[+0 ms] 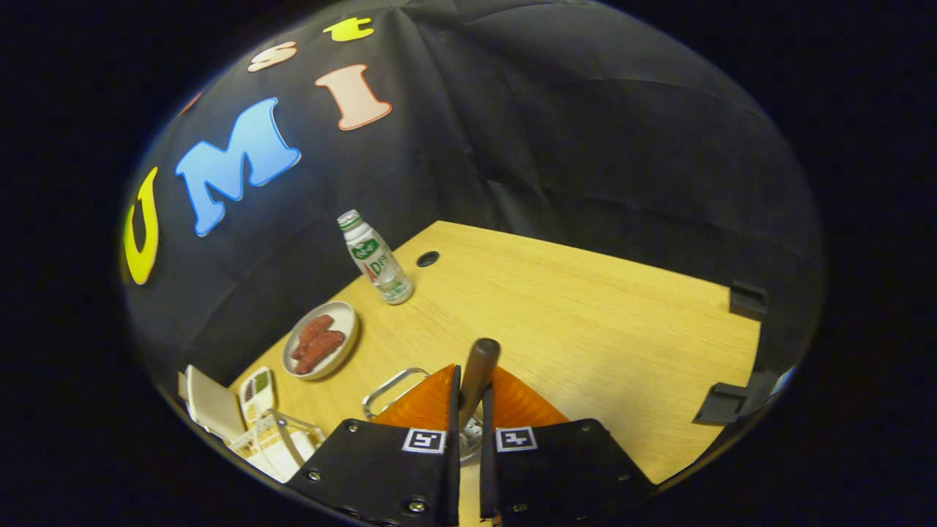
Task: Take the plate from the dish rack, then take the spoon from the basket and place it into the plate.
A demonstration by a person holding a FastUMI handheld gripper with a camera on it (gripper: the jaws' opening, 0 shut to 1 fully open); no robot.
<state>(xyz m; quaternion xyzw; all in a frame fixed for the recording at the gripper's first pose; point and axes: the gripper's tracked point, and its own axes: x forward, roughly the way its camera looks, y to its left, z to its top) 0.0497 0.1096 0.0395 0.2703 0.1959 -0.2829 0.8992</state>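
Two fingers of the tool sit almost together, clamped on a brown spoon handle that stands up between them and pokes out just past their tips. Both fingers look to press on the handle, so the tool is narrow and holding the spoon; the bowl end seems to be the metallic bit low between the fingers, hard to tell. Directly under and just ahead of the fingers lies the orange plate, flat on the wooden table. Beside the plate, on its left, a wire loop of the dish rack shows, touching or nearly touching the plate rim; cannot tell which. Further left sits a white wire basket with a small white container near it and a white board-like item behind. Beyond those, a white dish with red sausages, and further back an upright drink bottle near a cable hole in the table.

Step in hand, as judged: plate is already out of the rack, spoon already lifted from the basket, so this is the placing stage, spoon held over the plate. Next move calls for lowering the spoon until it rests inside the plate, tilting it flatter, then spreading the fingers to let go. Risk: handle held steeply, spoon could tip off the rim on release.
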